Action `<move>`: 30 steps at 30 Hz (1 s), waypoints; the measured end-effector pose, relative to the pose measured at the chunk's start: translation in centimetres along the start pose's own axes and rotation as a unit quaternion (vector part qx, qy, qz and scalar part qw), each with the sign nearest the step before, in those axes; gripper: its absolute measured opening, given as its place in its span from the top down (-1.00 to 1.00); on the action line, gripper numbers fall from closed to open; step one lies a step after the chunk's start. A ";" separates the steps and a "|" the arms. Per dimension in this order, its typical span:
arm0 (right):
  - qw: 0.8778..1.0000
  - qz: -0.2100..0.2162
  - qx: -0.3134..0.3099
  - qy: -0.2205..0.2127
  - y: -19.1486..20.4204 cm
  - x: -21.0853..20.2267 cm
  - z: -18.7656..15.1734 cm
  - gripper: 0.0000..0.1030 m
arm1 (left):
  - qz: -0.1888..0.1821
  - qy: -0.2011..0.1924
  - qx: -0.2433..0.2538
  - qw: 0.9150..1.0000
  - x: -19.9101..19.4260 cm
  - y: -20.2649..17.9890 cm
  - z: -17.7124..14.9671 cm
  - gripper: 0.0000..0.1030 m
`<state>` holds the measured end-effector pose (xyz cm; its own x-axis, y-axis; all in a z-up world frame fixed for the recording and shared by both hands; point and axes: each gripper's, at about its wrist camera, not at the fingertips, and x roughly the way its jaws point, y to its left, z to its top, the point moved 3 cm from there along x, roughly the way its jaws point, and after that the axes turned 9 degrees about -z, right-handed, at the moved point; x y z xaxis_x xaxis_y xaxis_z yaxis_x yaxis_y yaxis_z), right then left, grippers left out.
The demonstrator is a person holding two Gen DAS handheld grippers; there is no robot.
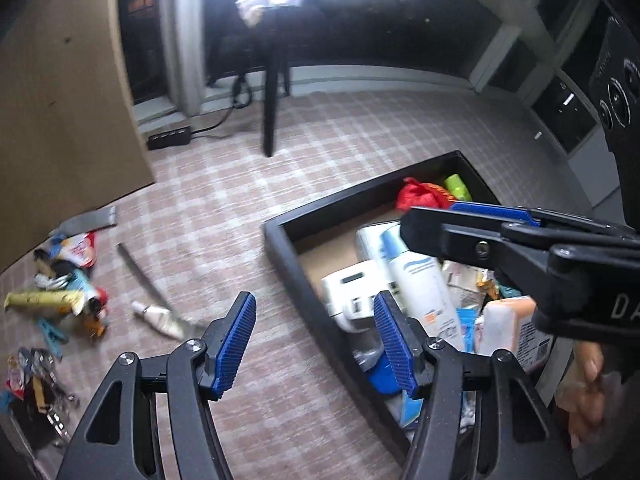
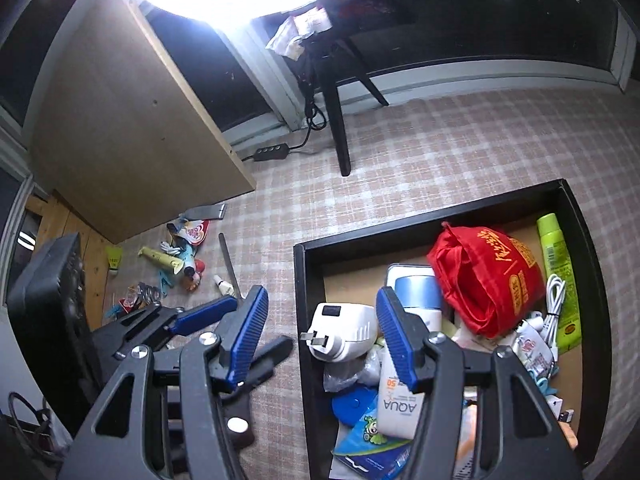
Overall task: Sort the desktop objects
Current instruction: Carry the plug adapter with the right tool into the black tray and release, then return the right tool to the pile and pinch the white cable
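Observation:
A black tray [image 2: 304, 280] on the checked tablecloth holds several objects: a red cloth bag [image 2: 480, 280], a green spray can [image 2: 556, 264], a white plug adapter [image 2: 344, 330], a white AQUA tube [image 2: 396, 404] and a white cable [image 2: 554, 300]. The tray also shows in the left wrist view [image 1: 280, 236]. My left gripper [image 1: 314, 344] is open and empty above the tray's left edge. My right gripper [image 2: 320, 344] is open and empty over the same edge. The right gripper also shows in the left wrist view [image 1: 460, 220], over the tray.
A pile of small items [image 2: 172, 264] lies at the left: a yellow tube [image 1: 44, 300], snack packets, clips, a metal file [image 2: 230, 264] and a small white tube [image 1: 160, 318]. A wooden board [image 2: 132, 140] leans at the back left. A tripod leg [image 2: 340, 128] and a power strip [image 2: 272, 152] stand behind.

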<state>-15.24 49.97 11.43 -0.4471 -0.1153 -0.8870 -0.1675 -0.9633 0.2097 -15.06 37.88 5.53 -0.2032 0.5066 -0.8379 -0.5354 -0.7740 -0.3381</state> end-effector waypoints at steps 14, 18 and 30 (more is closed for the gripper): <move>0.993 0.008 -0.116 0.014 7.9 3.7 -1.3 -0.09 | 0.075 -0.032 -0.085 0.993 -7.3 12.3 -5.3 -0.16; 0.990 0.021 -0.138 0.026 10.3 4.7 -1.6 -0.09 | 0.093 -0.042 -0.117 0.988 -10.1 16.9 -7.8 -0.16; 0.979 0.052 -0.192 0.042 16.1 5.5 -3.8 -0.09 | 0.167 -0.039 -0.190 0.967 -17.1 28.4 -16.6 -0.16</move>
<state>-17.01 32.86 8.37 -0.3675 -0.2213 -0.9033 0.2241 -0.9637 0.1449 -13.21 0.95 3.13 -0.3820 0.2197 -0.8977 -0.0927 -0.9755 -0.1993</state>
